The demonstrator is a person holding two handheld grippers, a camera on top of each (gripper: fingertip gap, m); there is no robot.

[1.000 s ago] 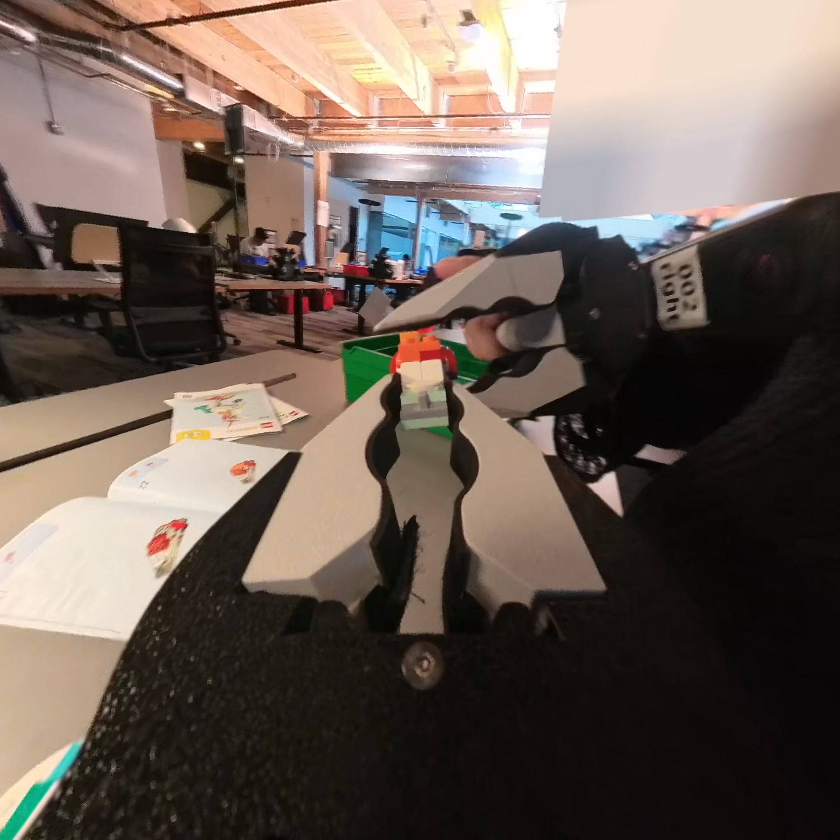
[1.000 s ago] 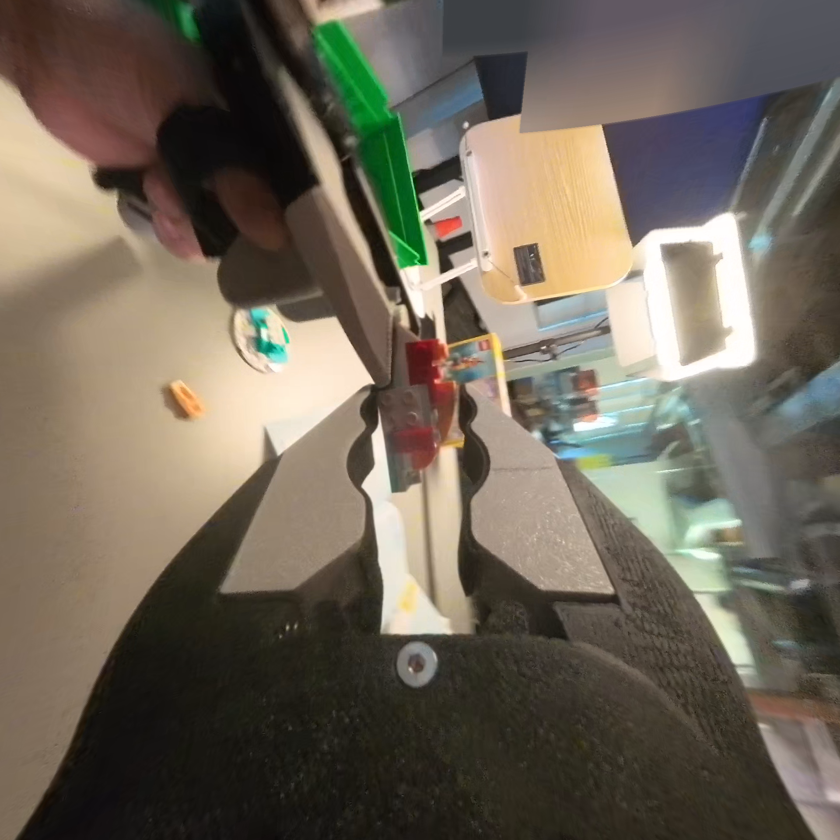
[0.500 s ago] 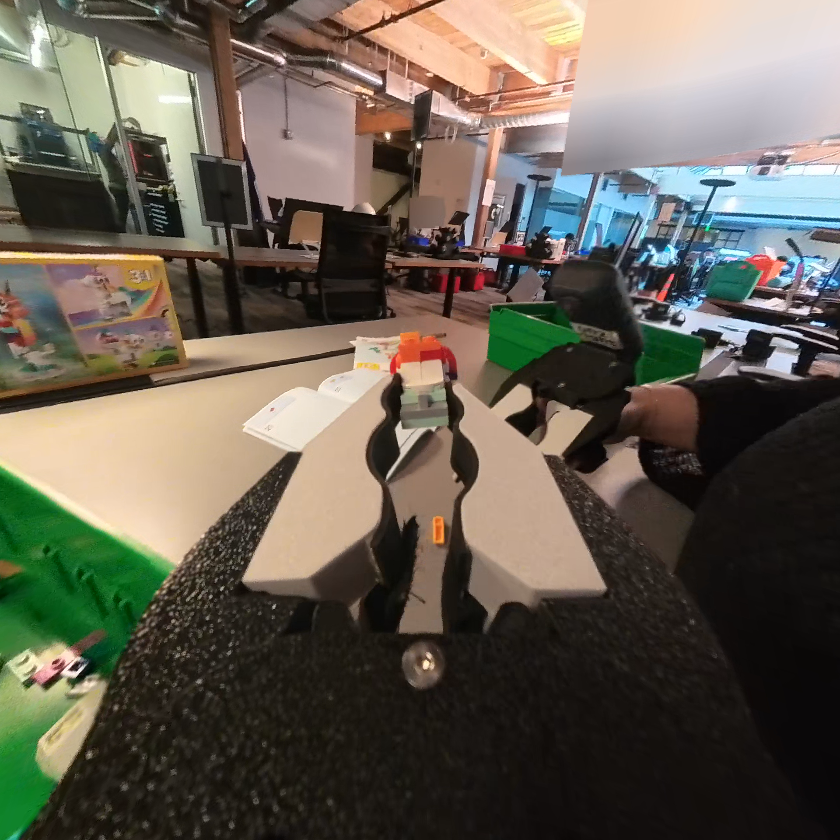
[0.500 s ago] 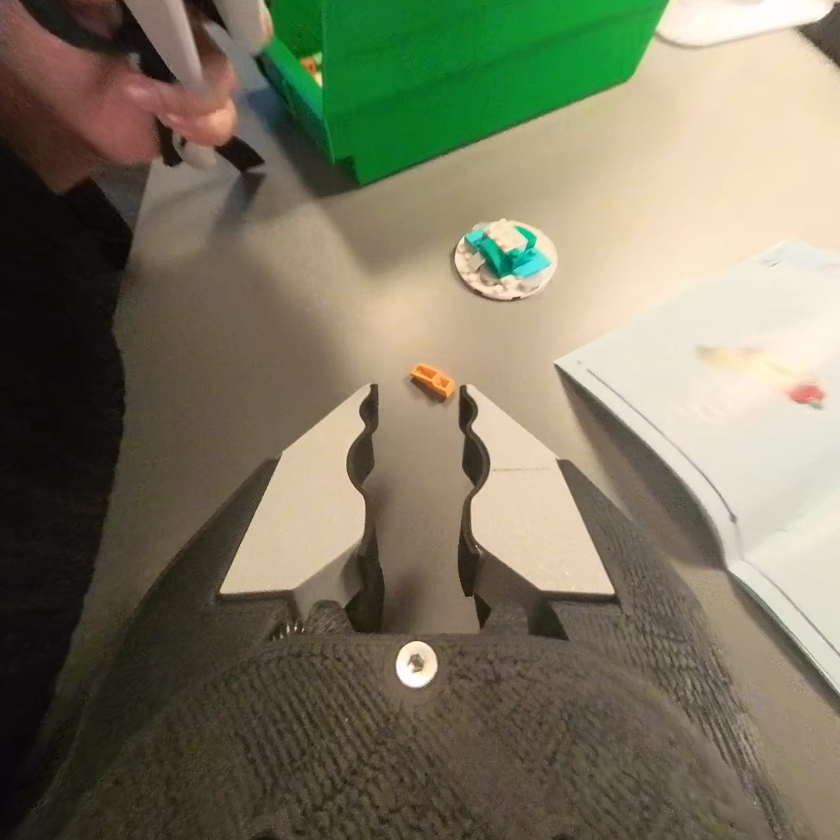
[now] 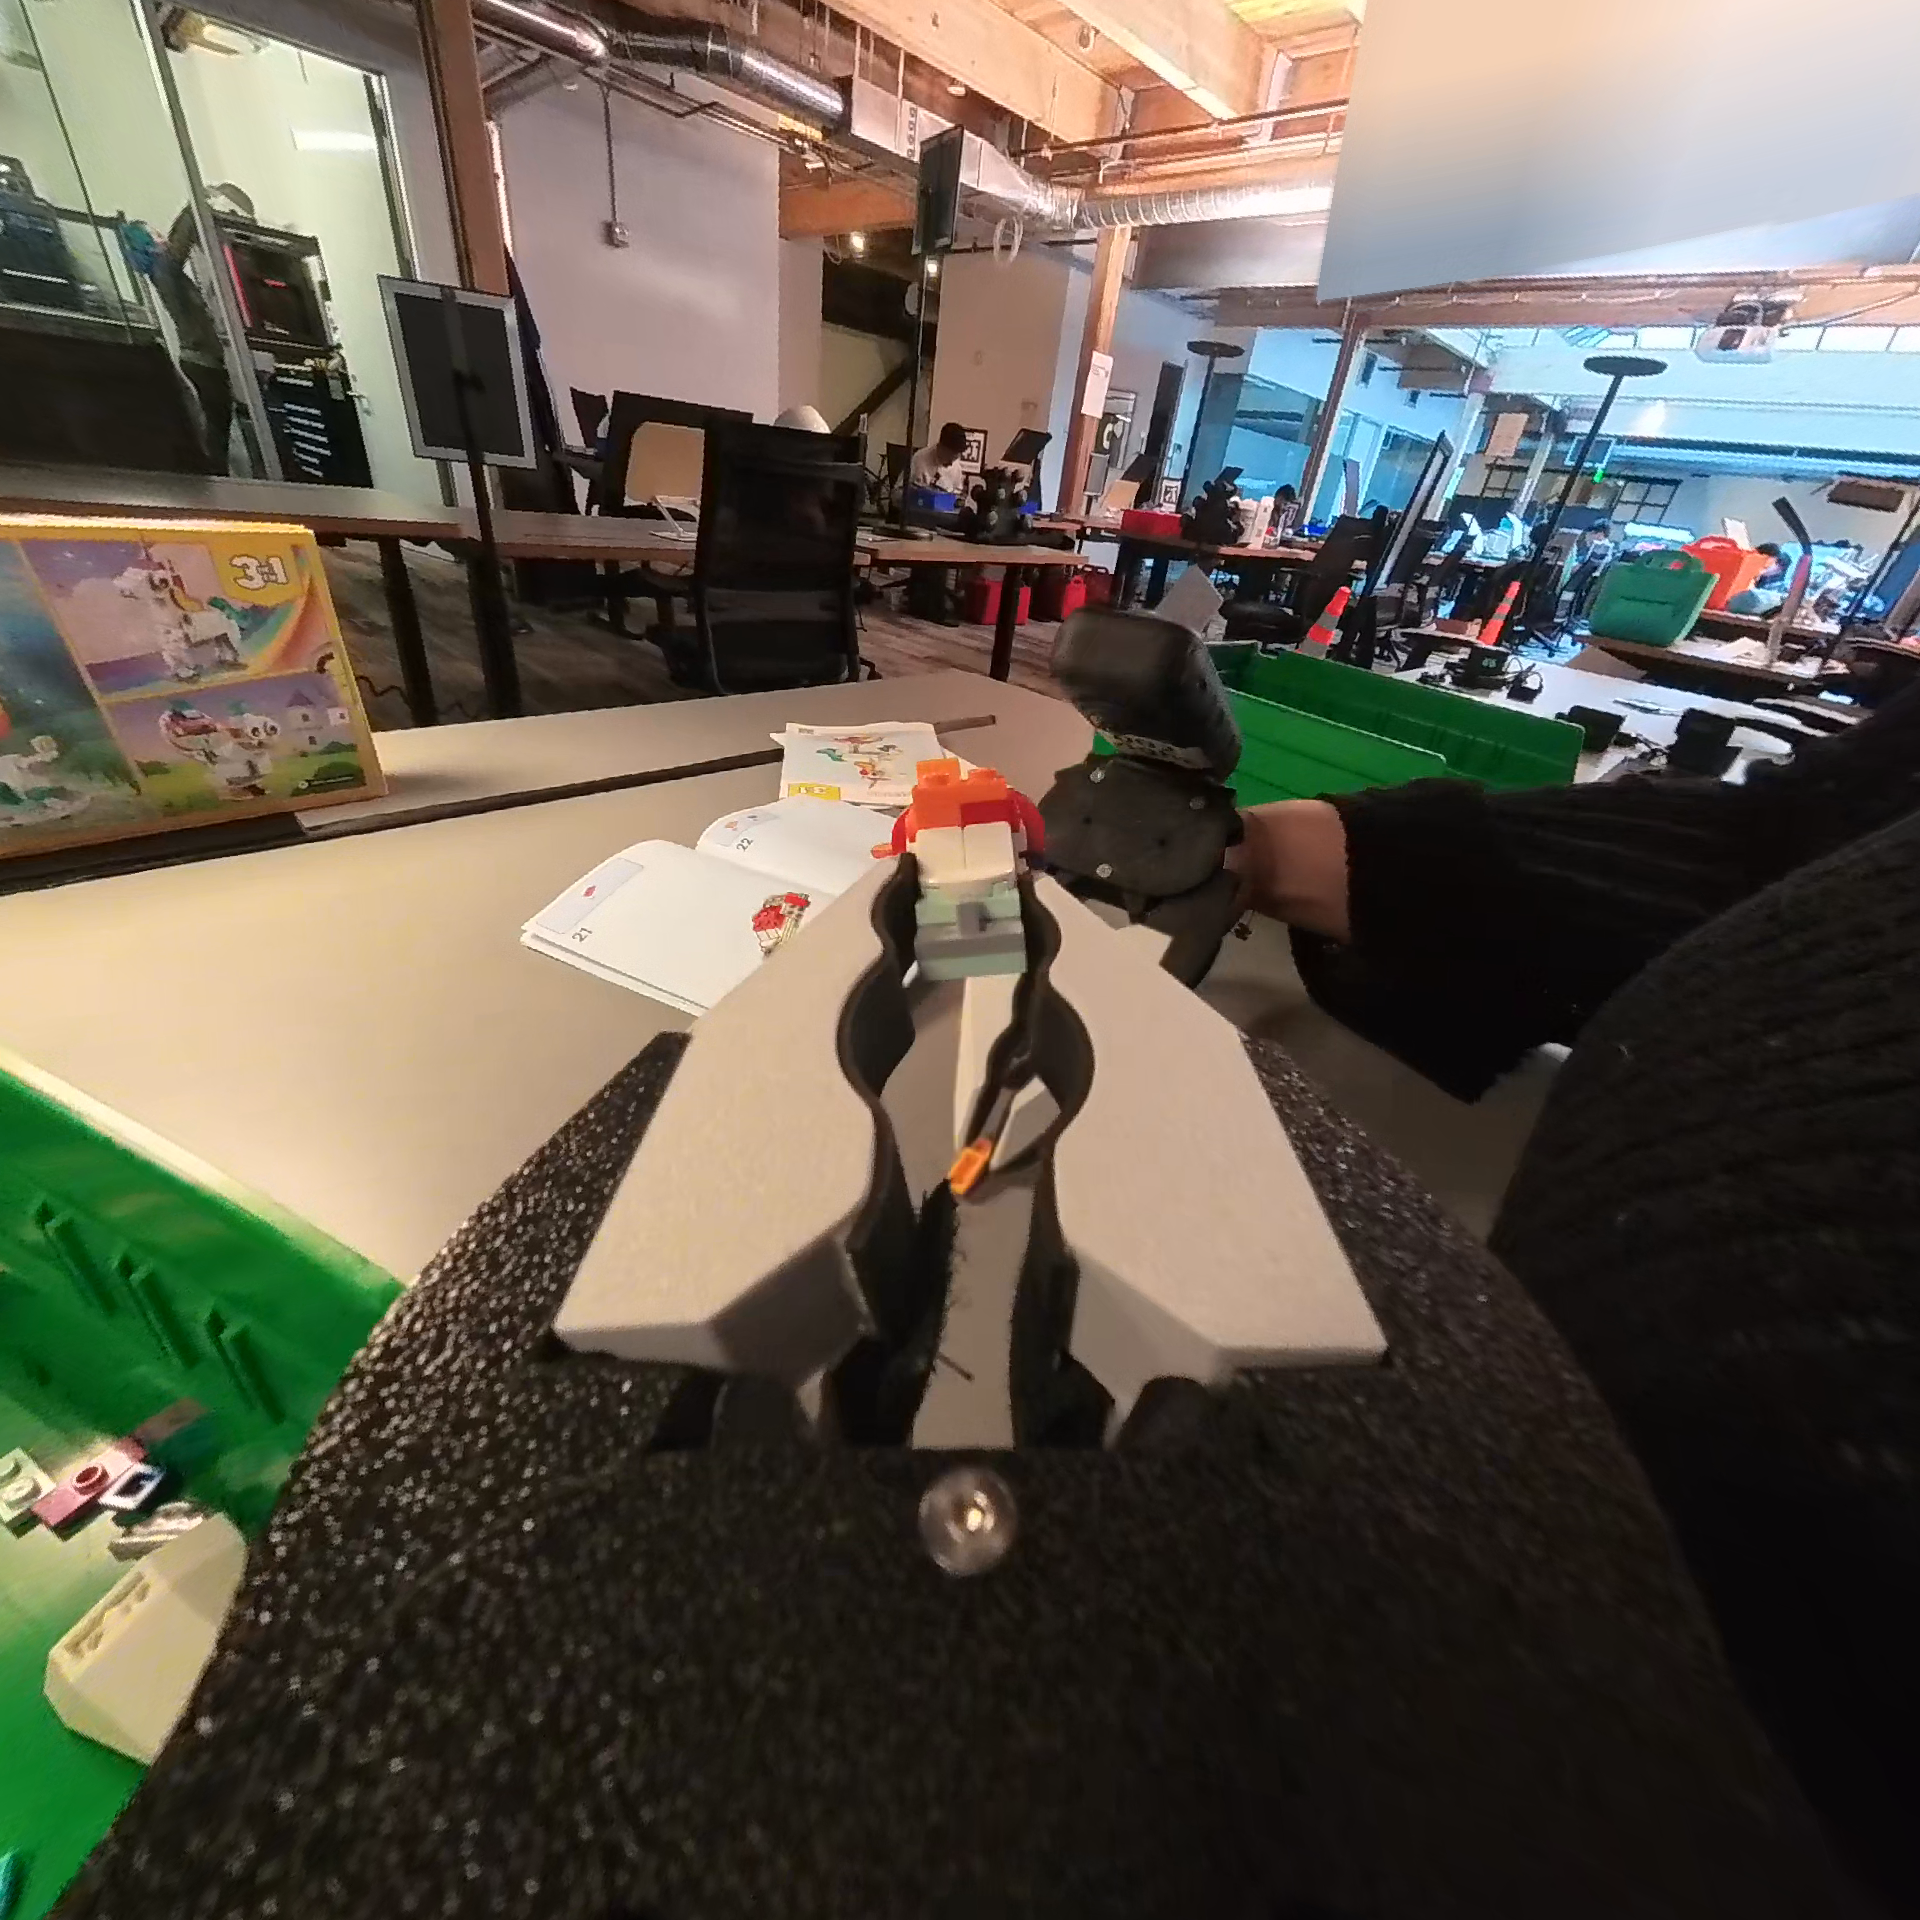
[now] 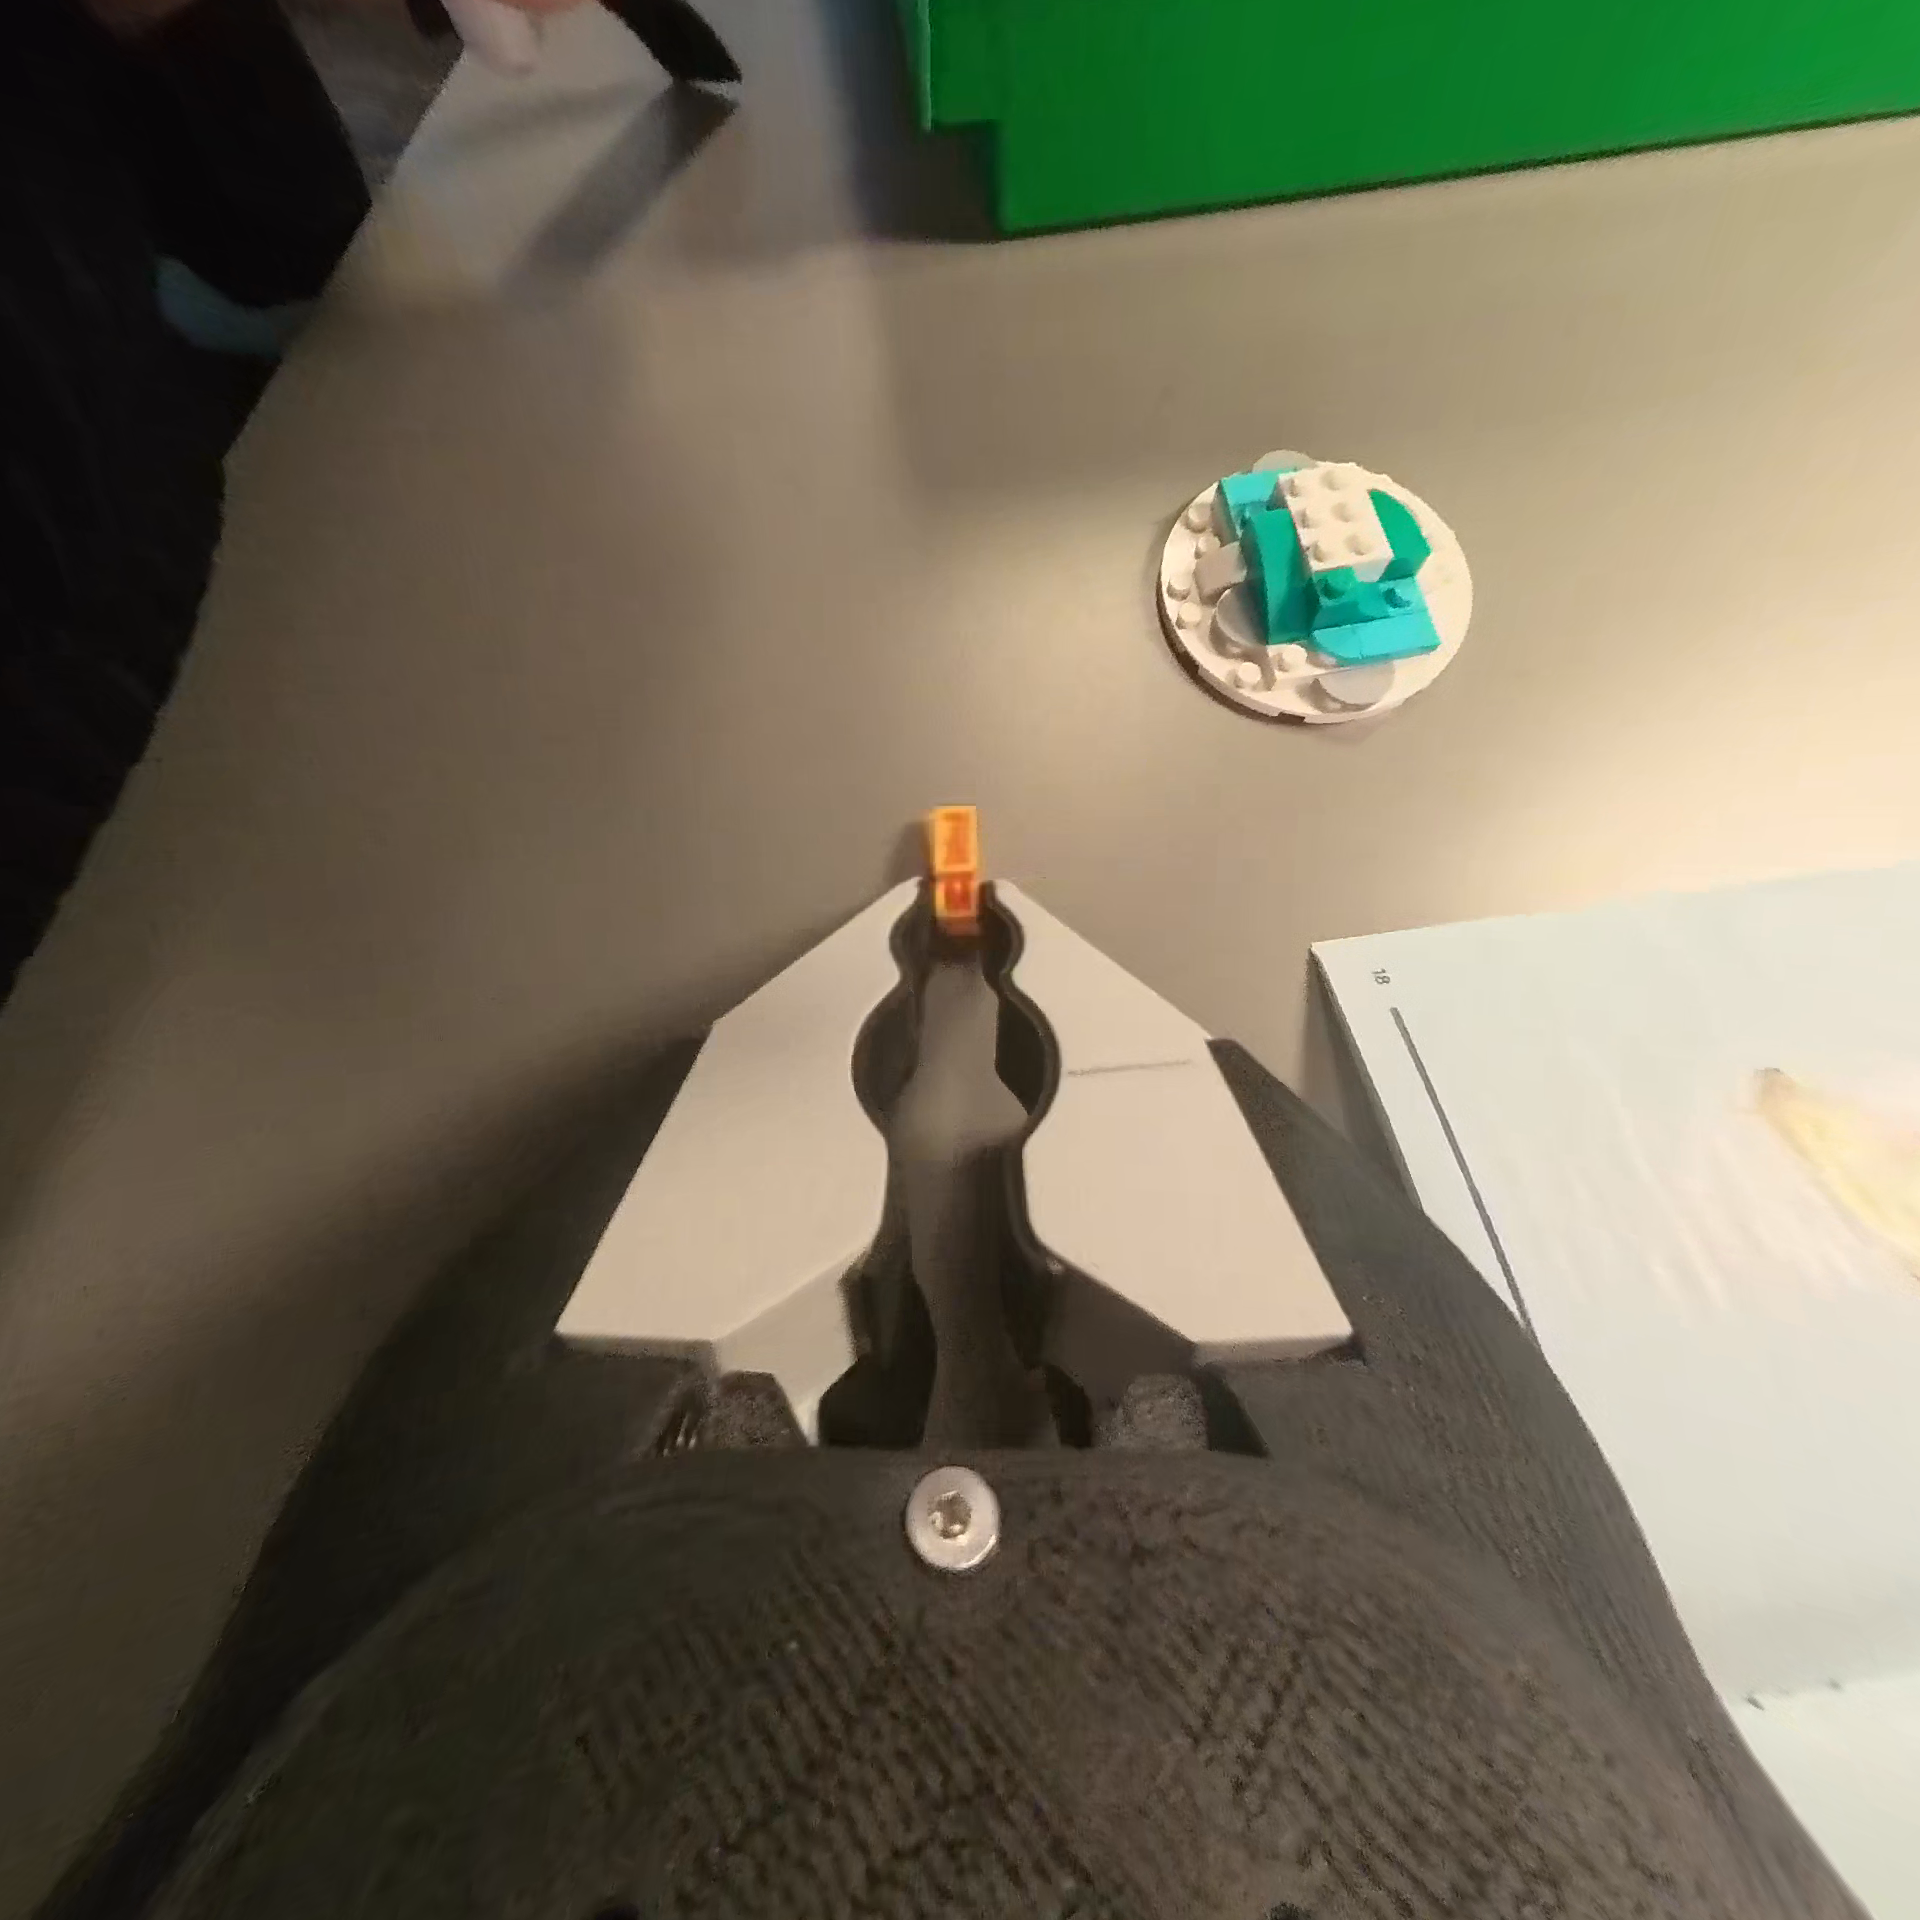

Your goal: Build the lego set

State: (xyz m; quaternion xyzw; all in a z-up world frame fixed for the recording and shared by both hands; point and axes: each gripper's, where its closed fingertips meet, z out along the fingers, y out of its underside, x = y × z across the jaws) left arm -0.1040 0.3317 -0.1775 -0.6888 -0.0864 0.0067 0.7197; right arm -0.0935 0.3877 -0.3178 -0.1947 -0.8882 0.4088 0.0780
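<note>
The right gripper (image 6: 956, 902), at frame centre, is pinching the small orange plastic brick (image 6: 955, 871) on the grey table (image 6: 623, 644). The left gripper (image 5: 968, 925) is clamping the white-and-orange lego figure (image 5: 966, 873); next, lifting and pressing the brick onto it.

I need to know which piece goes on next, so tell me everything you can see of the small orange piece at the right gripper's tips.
The small orange piece is a tiny, narrow plastic brick, bright orange with darker recesses on the face turned to the camera. The right gripper is shut on its near end, while the far end sticks out past the fingertips over the grey table. Whether it touches the table cannot be told. In the left wrist view it shows low between the left gripper's fingers.
</note>
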